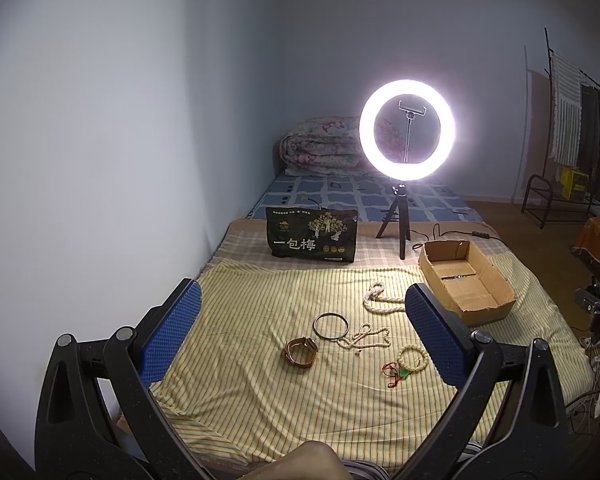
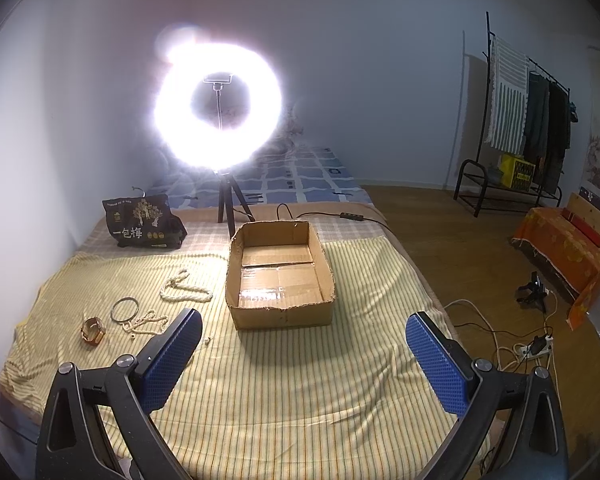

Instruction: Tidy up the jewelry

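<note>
Left gripper [image 1: 300, 322] hangs above the striped yellow cloth [image 1: 236, 320], jaws spread wide with nothing between them. Starting from the left of the spread: a brown leather watch [image 1: 300, 352] lies on its side, and just beside it a thin metal bangle [image 1: 331, 325] lies flat. Touching the bangle's right edge is a small white bead strand [image 1: 366, 337] in a loose tangle. Behind that, closer to the box, sits a thicker rope of white beads [image 1: 380, 300]. Further right, a pale bead bracelet [image 1: 413, 357] lies with a red cord and green charm [image 1: 398, 374] just at its near side. Then the cardboard box [image 1: 488, 280] — open top, standing at the cloth's right side, apart from all the jewelry. Behind it all, a black snack bag [image 1: 312, 240] stands near the lit ring light [image 1: 407, 130] on its tripod.

Over to the right gripper [image 2: 304, 330] — also wide open and holding nothing, hovering in front of the box.
</note>
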`<state>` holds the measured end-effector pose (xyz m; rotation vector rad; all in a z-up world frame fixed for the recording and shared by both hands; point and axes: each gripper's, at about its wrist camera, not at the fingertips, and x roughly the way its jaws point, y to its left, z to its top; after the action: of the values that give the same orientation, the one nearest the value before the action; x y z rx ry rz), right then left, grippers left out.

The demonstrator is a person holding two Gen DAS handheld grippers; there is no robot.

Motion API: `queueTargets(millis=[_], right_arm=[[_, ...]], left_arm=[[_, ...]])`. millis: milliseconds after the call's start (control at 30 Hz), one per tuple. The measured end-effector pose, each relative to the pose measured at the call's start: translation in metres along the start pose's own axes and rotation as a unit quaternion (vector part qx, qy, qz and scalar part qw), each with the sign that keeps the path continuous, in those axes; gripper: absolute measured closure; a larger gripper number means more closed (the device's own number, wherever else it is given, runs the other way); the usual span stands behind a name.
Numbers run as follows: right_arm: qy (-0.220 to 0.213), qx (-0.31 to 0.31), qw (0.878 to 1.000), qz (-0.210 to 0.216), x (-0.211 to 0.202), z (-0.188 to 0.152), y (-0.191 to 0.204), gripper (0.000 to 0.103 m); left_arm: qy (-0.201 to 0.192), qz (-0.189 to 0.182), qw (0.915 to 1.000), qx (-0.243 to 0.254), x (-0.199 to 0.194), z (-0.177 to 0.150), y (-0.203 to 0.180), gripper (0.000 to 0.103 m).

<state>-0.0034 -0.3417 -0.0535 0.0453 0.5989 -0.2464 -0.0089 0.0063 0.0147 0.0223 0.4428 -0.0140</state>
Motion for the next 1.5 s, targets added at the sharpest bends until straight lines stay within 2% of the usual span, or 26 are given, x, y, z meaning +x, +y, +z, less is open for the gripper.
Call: queueTargets(millis=[1500], right_arm=[[0.011,0.001,1.0,0.011,0.004,-0.003,0.002,0.0]], left_arm=[[0.004,0.001,1.0,0.001,0.0,-0.002,-0.005,0.0]])
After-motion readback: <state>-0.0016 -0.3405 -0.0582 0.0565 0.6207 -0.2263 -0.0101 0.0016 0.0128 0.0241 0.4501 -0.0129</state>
